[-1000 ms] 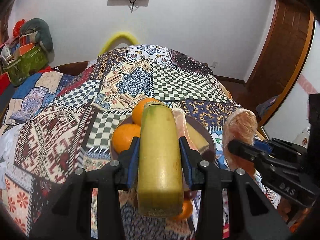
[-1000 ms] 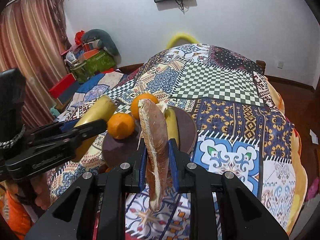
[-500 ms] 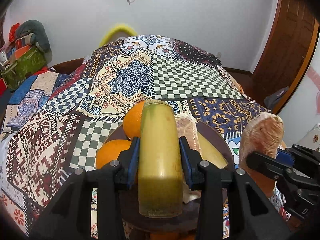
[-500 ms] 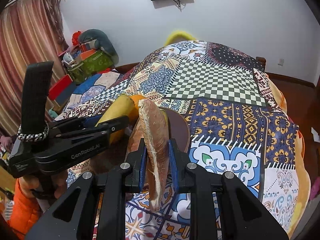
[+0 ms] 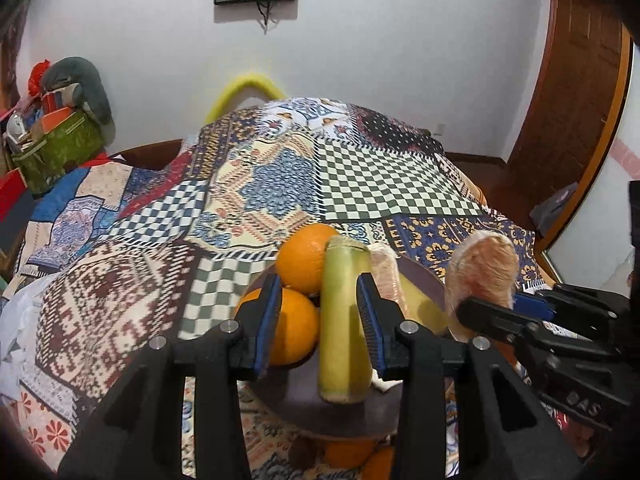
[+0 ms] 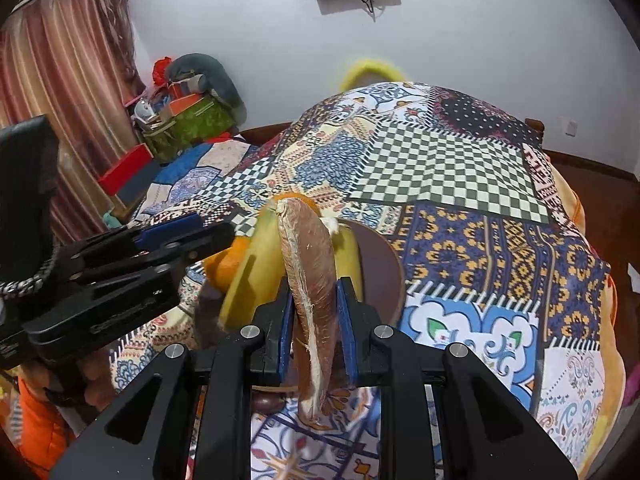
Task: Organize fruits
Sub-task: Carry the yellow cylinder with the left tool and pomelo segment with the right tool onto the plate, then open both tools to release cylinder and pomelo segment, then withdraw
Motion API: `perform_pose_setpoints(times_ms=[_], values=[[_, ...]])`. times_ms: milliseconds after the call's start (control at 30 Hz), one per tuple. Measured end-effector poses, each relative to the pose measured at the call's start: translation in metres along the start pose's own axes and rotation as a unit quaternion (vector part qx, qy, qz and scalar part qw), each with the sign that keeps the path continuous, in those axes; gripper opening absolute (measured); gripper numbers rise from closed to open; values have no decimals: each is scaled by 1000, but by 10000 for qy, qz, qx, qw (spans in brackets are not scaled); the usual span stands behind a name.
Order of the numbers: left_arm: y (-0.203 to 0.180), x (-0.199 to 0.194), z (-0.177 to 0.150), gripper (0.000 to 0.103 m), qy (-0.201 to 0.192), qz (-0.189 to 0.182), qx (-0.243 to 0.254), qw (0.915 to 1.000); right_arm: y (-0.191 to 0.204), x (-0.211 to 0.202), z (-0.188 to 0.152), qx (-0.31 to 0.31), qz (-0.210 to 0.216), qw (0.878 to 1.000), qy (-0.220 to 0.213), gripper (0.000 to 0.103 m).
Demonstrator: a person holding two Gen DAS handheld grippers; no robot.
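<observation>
A yellow-green banana piece (image 5: pixel 343 320) lies lengthwise on the dark brown plate (image 5: pixel 320 408) at lower centre, touching two oranges (image 5: pixel 298 330) to its left. A pinkish peeled citrus segment (image 6: pixel 310 300) stands on edge at lower centre of the right wrist view, above the plate's near rim. More oranges (image 5: pixel 348 452) peek out below the plate.

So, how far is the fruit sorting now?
Done: two oranges and a yellow piece lie on the brown plate. In hand: the left gripper has opened around the yellow-green piece, now lying on the plate; the right gripper holds a pomelo segment. Left: that segment, plus oranges below the plate.
</observation>
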State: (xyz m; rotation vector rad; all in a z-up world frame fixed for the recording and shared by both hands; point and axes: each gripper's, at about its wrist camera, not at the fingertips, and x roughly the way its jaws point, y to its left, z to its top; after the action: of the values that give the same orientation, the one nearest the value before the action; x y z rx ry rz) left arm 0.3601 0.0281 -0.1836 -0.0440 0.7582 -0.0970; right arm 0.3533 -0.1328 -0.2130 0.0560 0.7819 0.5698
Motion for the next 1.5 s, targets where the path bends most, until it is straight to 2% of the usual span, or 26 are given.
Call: perform_pose_setpoints(times_ms=[300,533,767,833,900,1000,1233,1500], values=[[28,-27,-13,38,-121,138,-130,9997,19,22,12,-108,112,9998,124,19],[39,-23,-25,38,-23,146,-227,9996,14,42,8,27,-137,9996,262,19],[42,-16,-33,38,97,125,-310,9994,14,43,8,-9,-132,9993,353,21],[42,-16,-35,38,124,115,-315,9994,13,43,8,-10,-172,9991,375,25],[40,-16,-36,38,150,120,-298,9994,12,42,6,21,-190,9991,368,39],[38,-19,-37,38,160,128,-263,9994,11,36,4,-24,-262,9992,311,48],[33,-35,-39,38,118,124,-275,9995,10,18,-1,-34,-309,9991,281,49],[23,-69,-47,39,8,94,-234,9997,28,-19,-12,-164,-258,9994,132,51]])
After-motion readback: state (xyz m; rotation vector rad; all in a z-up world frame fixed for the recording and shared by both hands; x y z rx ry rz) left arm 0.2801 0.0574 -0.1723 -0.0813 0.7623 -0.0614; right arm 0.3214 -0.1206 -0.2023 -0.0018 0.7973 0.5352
